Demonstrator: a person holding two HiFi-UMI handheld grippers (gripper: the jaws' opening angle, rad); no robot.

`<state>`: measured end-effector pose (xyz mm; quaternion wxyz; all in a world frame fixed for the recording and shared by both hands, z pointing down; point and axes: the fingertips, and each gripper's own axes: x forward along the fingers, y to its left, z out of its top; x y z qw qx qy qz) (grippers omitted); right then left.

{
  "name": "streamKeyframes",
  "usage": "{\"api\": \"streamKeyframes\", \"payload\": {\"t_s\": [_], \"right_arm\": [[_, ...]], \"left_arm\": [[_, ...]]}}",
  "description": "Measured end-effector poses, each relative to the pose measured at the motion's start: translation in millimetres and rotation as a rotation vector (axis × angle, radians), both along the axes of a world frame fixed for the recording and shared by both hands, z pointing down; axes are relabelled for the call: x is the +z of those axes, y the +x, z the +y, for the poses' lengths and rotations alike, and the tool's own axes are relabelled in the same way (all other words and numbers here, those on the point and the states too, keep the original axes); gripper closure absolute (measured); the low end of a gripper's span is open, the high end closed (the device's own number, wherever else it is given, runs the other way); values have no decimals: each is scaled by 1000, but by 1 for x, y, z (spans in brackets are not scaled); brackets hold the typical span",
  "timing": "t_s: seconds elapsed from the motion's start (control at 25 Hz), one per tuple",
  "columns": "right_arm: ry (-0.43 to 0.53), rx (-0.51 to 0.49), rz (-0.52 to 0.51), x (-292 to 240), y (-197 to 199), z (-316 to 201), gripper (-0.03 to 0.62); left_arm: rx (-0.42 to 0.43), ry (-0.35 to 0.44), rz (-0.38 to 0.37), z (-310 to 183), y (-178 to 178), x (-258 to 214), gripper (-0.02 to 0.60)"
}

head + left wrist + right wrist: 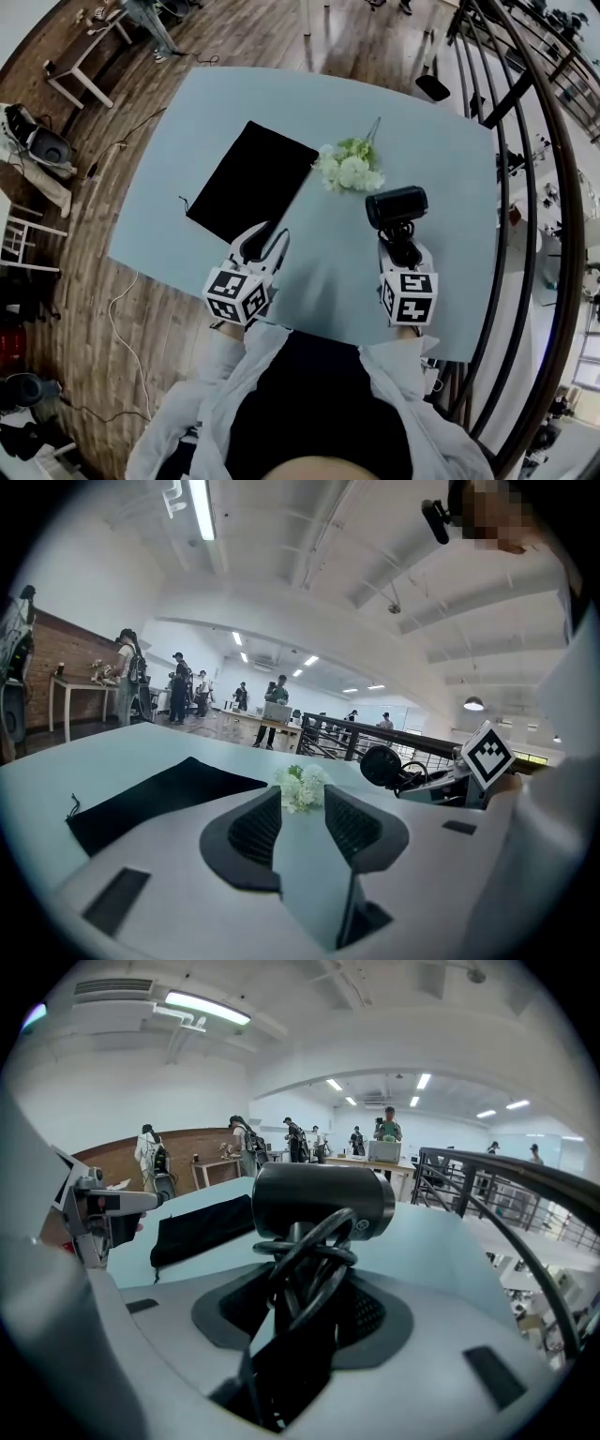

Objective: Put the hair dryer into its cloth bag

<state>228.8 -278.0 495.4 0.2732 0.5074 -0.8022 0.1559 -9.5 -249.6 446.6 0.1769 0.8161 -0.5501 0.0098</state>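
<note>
Plainly counted: two grippers, one hair dryer, one cloth bag, one bunch of white flowers, all over one pale blue table. At lower right of the head view, right gripper clamped half-wide on the handle of the black hair dryer, barrel lying crosswise just above the jaws. At lower centre-left, left gripper with jaws apart and nothing between them, tips near the lower corner of the black cloth bag. Bag flat on the table, upper left of centre, well apart from the dryer, with the flowers between the two. Handle largely buried under loops of black cord and the jaw pads in the right gripper view. Thin drawstring at the bag's left corner barely traceable. Small round mark on the barrel, too small to read. Table's lower edge cut off by white sleeves.
</note>
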Motion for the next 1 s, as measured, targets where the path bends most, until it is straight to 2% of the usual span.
{"api": "streamKeyframes", "payload": {"t_s": [0.44, 0.72, 1.0], "right_arm": [[-31, 40, -18, -9, -73, 8, 401], [-42, 93, -14, -4, -130, 19, 401], [-58, 132, -13, 1, -187, 38, 401]], "left_arm": [[50, -14, 29, -11, -68, -9, 425], [101, -12, 4, -19, -138, -6, 425], [185, -24, -11, -18, -188, 6, 425]]}}
